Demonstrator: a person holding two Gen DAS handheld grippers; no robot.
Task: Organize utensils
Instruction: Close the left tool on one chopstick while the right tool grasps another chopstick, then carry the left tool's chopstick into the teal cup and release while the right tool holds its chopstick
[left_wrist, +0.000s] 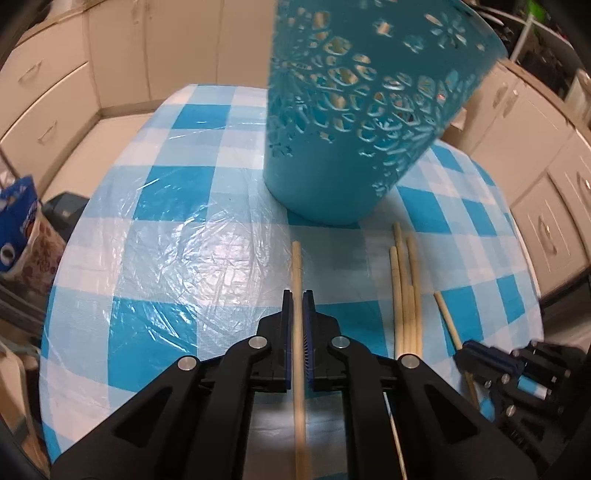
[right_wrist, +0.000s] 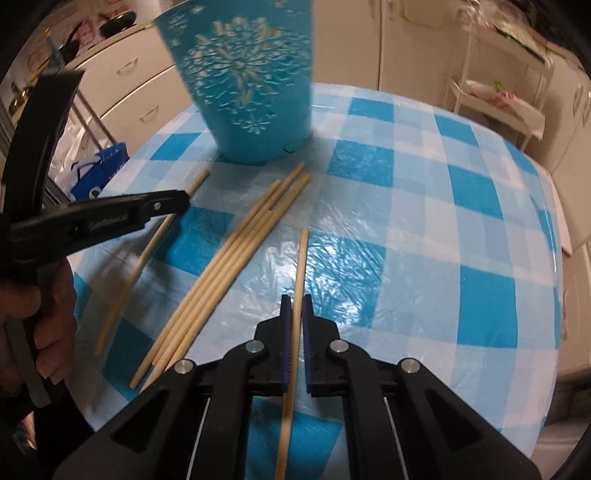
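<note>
A teal cut-out utensil holder (left_wrist: 354, 110) stands on the blue checked table; it also shows in the right wrist view (right_wrist: 251, 85). My left gripper (left_wrist: 297, 299) is shut on a wooden chopstick (left_wrist: 297, 266) that points toward the holder. My right gripper (right_wrist: 296, 301) is shut on another chopstick (right_wrist: 300, 258). Several loose chopsticks (right_wrist: 236, 254) lie in a bundle between the two grippers; they also show in the left wrist view (left_wrist: 406, 288). The left gripper (right_wrist: 181, 201) shows at the left of the right wrist view, the right gripper (left_wrist: 480, 358) at the lower right of the left wrist view.
The round table (left_wrist: 177, 229) has a plastic-covered blue and white checked cloth. Cream cabinets (left_wrist: 55, 99) surround it. A blue bag (right_wrist: 99, 166) sits beyond the table's left edge. A white shelf rack (right_wrist: 495, 99) stands at the far right.
</note>
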